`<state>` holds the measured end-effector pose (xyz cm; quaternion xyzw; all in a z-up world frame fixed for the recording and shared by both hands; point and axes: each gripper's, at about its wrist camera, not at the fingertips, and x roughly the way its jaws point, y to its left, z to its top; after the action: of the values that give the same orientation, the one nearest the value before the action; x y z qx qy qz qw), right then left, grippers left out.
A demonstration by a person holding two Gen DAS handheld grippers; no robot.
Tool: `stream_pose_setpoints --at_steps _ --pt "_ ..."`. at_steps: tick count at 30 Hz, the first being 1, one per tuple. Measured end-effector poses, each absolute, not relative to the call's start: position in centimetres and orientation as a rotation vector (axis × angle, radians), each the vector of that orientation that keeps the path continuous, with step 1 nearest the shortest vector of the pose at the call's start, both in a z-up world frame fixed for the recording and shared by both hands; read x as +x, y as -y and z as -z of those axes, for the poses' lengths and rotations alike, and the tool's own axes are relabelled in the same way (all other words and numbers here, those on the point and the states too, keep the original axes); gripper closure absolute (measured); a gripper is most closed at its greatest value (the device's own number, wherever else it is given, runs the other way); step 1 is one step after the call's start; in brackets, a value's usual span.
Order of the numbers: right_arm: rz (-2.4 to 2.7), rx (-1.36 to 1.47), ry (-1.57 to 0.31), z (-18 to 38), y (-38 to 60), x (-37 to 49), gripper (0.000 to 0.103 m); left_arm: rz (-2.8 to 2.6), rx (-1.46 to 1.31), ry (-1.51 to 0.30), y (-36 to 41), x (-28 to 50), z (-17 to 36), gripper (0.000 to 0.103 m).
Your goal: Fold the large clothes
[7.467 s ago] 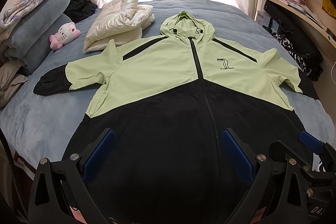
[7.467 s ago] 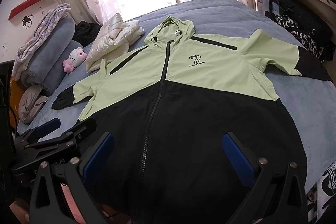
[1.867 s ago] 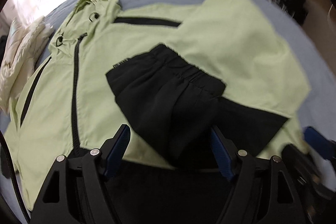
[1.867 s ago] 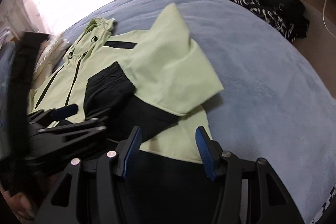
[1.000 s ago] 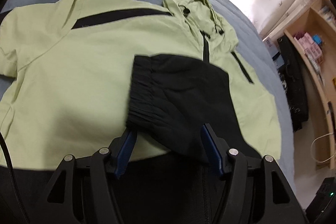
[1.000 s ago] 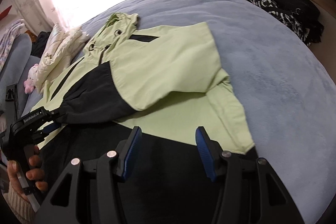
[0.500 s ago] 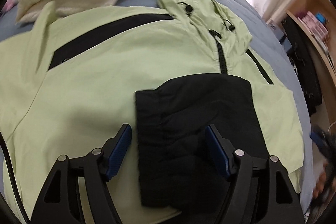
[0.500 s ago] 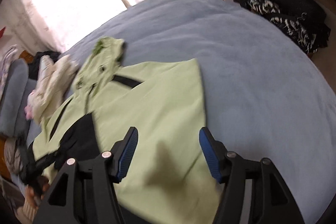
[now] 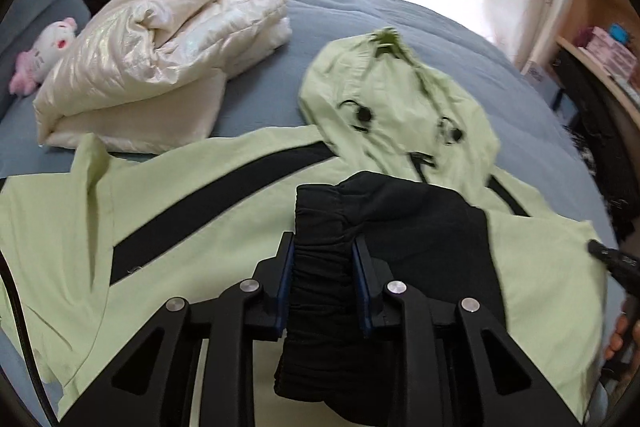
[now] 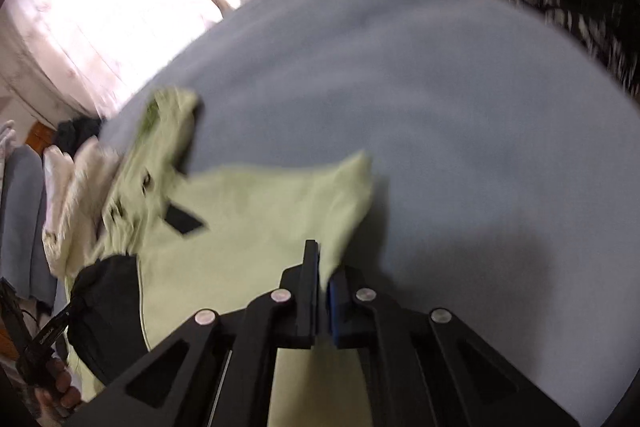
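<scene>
A lime-green and black hooded jacket [image 9: 192, 219] lies front up on the bed, its hood [image 9: 392, 99] towards the window. One sleeve is folded across the chest, ending in a black elastic cuff [image 9: 320, 203]. My left gripper [image 9: 324, 267] is closing, its blue pads pressing the bunched cuff from both sides. In the blurred right wrist view my right gripper [image 10: 323, 279] is shut on the green folded edge [image 10: 344, 211] at the jacket's shoulder side. The black cuff [image 10: 104, 307] shows there at lower left.
A folded white puffy coat [image 9: 160, 59] lies beside the hood and a pink plush toy [image 9: 44, 51] sits at the far left. The blue bed cover [image 10: 460, 107] spreads to the right of the jacket. Shelves [image 9: 600, 39] and dark clothes [image 10: 560, 7] line the right side.
Both grippers were open half a second ago. The left has closed onto the black cuff; the right has swung to the jacket's green edge and shut on it.
</scene>
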<state>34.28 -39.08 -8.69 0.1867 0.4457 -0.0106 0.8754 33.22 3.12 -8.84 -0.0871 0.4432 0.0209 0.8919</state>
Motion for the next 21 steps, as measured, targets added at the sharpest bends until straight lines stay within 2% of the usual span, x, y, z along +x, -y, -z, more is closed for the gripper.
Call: stream_pose_setpoints --at_steps 2,4,5,8,9,11,16,21 --pt "0.085 0.342 -0.957 9.3 39.0 35.0 0.095 -0.083 -0.179 -0.968 -3.4 33.9 10.3 0.077" --pt "0.091 0.345 -1.047 10.6 39.3 35.6 0.082 -0.104 -0.202 -1.02 -3.9 34.6 11.9 0.068" --pt "0.082 0.374 -1.078 10.9 39.6 35.4 0.074 -0.117 -0.198 -1.023 -4.2 34.5 12.3 0.067" --pt "-0.006 0.464 -1.071 10.0 40.2 33.1 0.058 -0.083 -0.248 -1.022 -5.0 33.4 11.9 0.055" --pt "-0.03 0.463 -1.067 9.5 40.3 32.0 0.052 -0.064 -0.254 -1.022 -5.1 33.0 11.7 0.047" --pt "-0.077 0.429 -1.069 8.5 40.1 29.3 0.049 -0.021 -0.244 -1.025 -5.3 32.0 11.3 0.045" --pt "-0.158 0.301 -1.129 8.6 39.0 23.5 0.048 0.012 -0.244 -1.081 -5.4 30.1 11.8 0.045" --pt "-0.148 0.104 -1.12 9.9 36.6 22.3 0.049 -0.022 -0.208 -1.074 -4.8 29.8 12.3 0.045"
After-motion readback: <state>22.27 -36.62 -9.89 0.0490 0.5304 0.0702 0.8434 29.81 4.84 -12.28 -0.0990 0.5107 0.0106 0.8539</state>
